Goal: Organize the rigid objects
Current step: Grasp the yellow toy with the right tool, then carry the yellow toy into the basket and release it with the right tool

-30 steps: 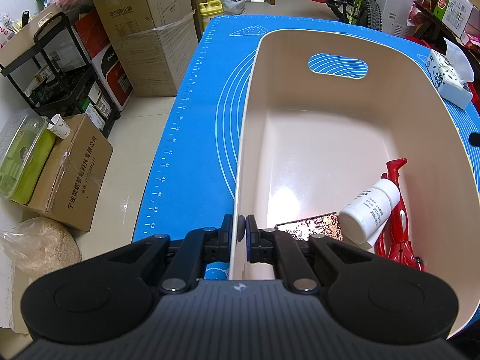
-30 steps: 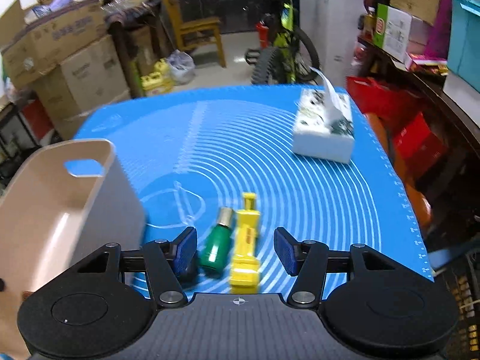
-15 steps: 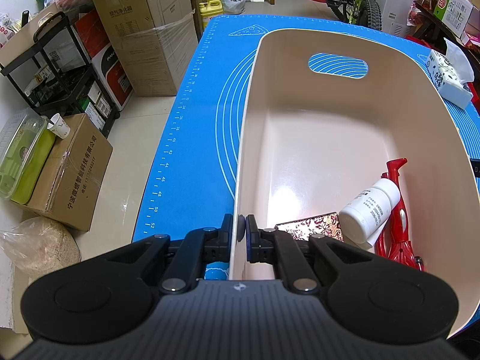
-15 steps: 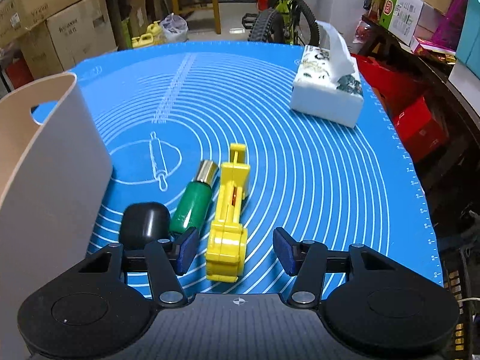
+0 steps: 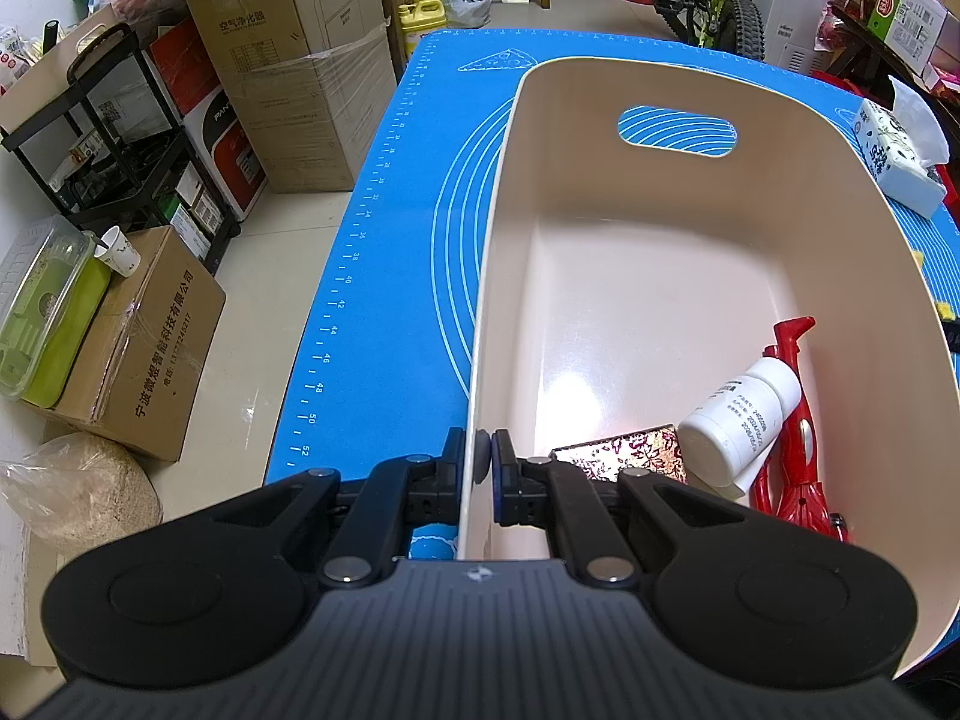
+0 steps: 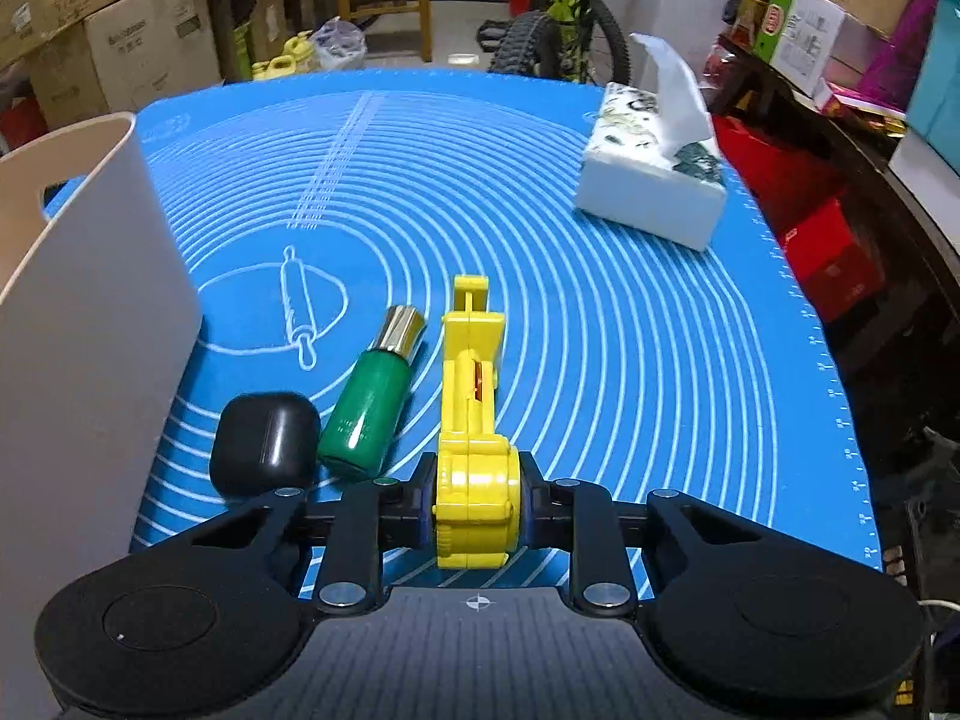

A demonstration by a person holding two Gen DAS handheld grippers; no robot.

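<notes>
My left gripper [image 5: 478,468] is shut on the near left rim of a cream plastic bin [image 5: 630,276], which stands on the blue mat. Inside the bin lie a white bottle [image 5: 741,414], a red toy [image 5: 792,450] and a dark patterned flat box [image 5: 624,459]. My right gripper [image 6: 474,495] is shut on the round end of a yellow toy tool [image 6: 471,396] lying on the mat. Left of it lie a green bottle with a gold cap [image 6: 375,399] and a black oval case [image 6: 264,441]. The bin's outer wall [image 6: 78,312] shows at the left.
A tissue box [image 6: 654,180] stands on the blue mat [image 6: 600,312] at the far right, also in the left wrist view [image 5: 897,156]. Cardboard boxes [image 5: 144,336], a black rack [image 5: 120,144] and a bicycle [image 6: 558,30] surround the table.
My right gripper moved forward and down over the yellow toy tool and closed on its round end; it was open before. The left gripper has kept its hold on the bin rim.
</notes>
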